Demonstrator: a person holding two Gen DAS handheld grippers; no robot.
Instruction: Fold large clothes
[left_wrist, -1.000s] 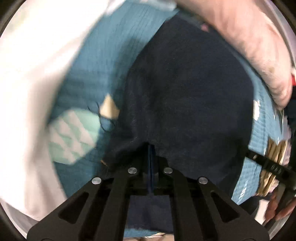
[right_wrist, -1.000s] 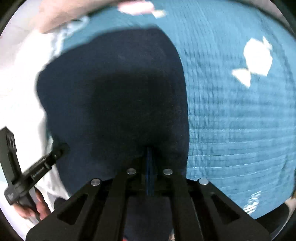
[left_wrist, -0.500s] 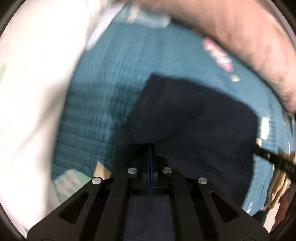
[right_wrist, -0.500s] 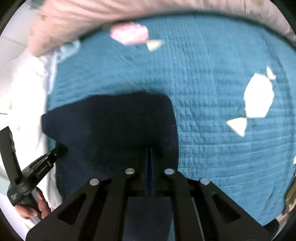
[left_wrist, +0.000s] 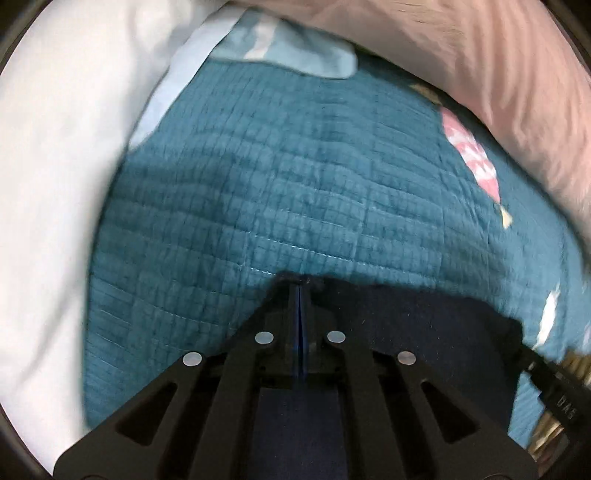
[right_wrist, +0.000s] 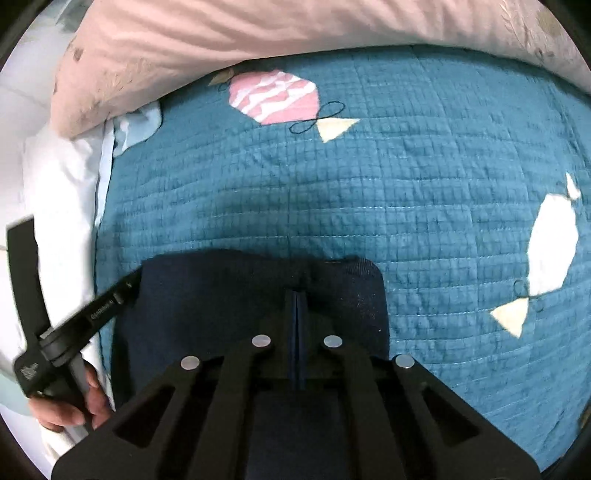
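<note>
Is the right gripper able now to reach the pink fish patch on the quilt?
Probably not now: the right gripper is shut on the navy garment. The pink fish patch lies ahead across bare teal quilt.

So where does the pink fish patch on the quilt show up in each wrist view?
Left wrist: the pink fish patch sits upper right, stretched along the edge of the pink pillow.
Right wrist: the patch sits upper left of centre, just below the same pillow.
Shared landmark: the navy garment pinched at the bottom of both views.
</note>
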